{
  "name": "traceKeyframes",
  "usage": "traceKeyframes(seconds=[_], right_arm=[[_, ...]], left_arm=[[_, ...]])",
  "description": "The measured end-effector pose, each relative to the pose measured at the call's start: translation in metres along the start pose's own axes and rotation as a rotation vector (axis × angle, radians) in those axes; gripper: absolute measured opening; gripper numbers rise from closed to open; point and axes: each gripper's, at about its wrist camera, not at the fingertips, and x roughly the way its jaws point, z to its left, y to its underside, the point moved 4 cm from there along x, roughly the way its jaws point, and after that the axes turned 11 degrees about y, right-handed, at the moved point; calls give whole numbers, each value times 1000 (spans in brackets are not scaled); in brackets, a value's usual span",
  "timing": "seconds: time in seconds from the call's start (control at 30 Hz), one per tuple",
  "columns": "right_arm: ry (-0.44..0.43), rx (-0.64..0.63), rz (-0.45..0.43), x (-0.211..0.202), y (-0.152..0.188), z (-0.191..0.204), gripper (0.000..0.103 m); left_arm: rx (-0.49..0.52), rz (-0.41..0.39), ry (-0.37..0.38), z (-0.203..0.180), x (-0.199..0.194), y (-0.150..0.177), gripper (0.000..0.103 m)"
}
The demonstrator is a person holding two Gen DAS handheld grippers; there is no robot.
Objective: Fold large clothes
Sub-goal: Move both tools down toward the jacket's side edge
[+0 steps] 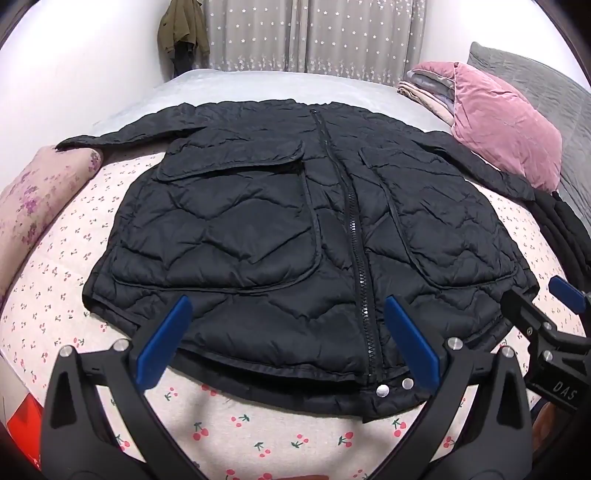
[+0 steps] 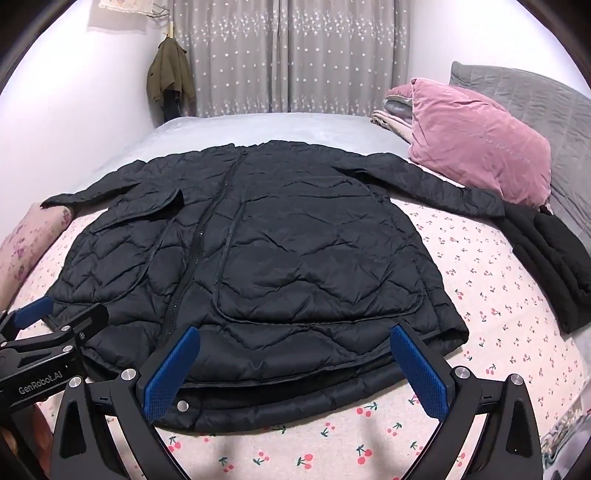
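Observation:
A large black quilted jacket [image 1: 240, 221] [image 2: 314, 251] lies flat, front up and zipped, on the cherry-print bed sheet [image 1: 258, 435]. Its sleeves are spread to both sides and its hem is nearest to me. My left gripper [image 1: 287, 301] hovers open over the hem around the zipper's lower end, nothing between its blue pads. My right gripper [image 2: 295, 332] is also wide open over the hem's right half, holding nothing. Each gripper shows at the edge of the other's view: the right gripper [image 1: 539, 293] and the left gripper [image 2: 62, 310].
A pink pillow [image 2: 476, 147] and a grey headboard [image 2: 535, 99] stand at the right, with a folded black garment [image 2: 546, 266] below them. A floral pillow [image 1: 33, 195] lies under the left sleeve end. Folded blankets [image 1: 424, 88] sit behind. A green coat [image 1: 181, 33] hangs by the curtain.

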Motion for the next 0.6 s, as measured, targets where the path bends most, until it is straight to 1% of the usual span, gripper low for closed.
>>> traceKeyframes(seconds=[0.2,0.23,0.37,0.5,0.57,0.6], right_arm=[[18,-5,-13,1,-3,4,103],[14,-5,-19,1,-1,1,103],[36,-34,-27,3,-5,3,103],[25,-29,-14,8,-6,-3,103],[23,-22,-6,12,-9,-8,103],[1,-11,9,16,-10,-11,103]], left_arm=[[-20,-1,-13,7,-2,-1,103],[-21,-2,-9,13,3,-3,103],[-47,-4,-26,25,1,-6,103],[-84,-9,-58,44,-4,-11,103],[-109,-28,-79,58,-7,-13,103],[-129,-20,-85,65,-7,-13,103]])
